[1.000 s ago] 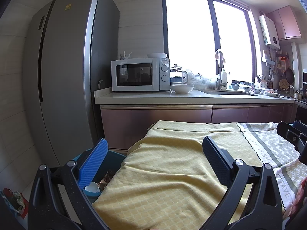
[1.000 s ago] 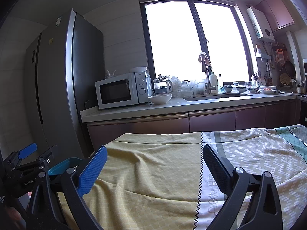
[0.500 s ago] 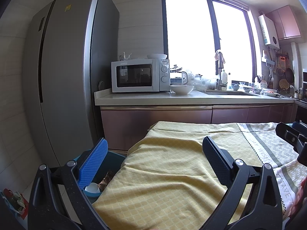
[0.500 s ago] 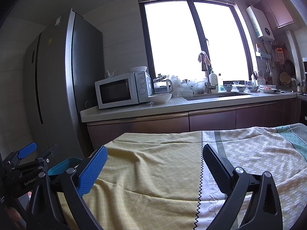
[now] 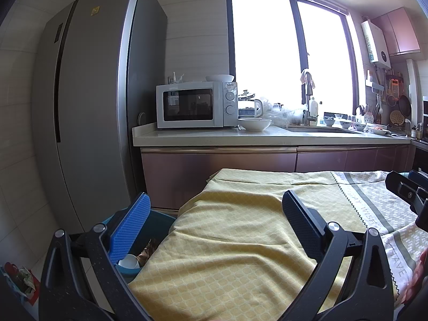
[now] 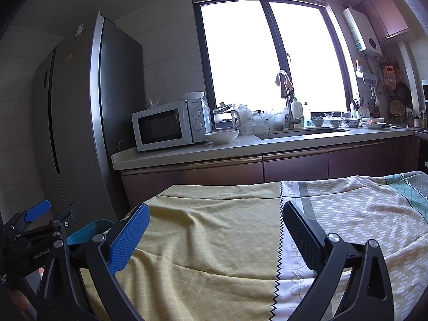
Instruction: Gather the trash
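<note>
While both hand-held grippers (image 5: 214, 214) (image 6: 214, 224) gape empty, the bin (image 5: 157, 227) stands upright, mouth up.

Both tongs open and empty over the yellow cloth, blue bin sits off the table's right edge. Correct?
Not quite. The blue bin sits off the table's left edge, beside the fridge, as the left wrist view shows. The rest holds: the left tongs and right tongs are both open and empty over the yellow cloth.
</note>
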Tool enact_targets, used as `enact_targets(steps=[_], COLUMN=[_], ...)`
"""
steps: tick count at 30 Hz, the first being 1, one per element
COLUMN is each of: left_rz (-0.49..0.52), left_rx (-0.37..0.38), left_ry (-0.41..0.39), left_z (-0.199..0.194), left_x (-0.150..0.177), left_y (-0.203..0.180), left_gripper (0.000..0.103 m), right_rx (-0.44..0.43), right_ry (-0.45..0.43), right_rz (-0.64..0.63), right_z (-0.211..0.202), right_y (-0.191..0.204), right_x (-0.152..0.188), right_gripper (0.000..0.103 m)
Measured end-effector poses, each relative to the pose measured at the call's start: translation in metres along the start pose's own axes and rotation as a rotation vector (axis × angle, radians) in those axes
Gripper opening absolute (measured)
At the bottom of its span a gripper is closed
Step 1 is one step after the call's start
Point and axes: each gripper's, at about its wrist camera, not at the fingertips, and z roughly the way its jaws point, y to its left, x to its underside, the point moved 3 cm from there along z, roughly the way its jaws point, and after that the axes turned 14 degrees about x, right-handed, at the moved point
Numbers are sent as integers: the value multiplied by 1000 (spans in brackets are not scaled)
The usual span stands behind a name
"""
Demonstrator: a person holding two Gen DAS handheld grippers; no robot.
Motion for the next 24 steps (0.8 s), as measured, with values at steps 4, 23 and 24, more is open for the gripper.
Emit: enact_targets(steps=[4,23,24], left_rz=[0,-43,-55], left_rx=[2,107,121], left_ry=[1,192,234], left_z=[0,58,70], left_x=[0,7,8], left_y=[-1,-8,-8], left_gripper=[97,97,97], right_rx=[-1,69,80], right_ry=[4,78,97], right_rz=[4,4,4], right_z=[0,22,27], right_y=[0,-34,-42], right_x=[0,3,3], right_gripper=[96,96,96])
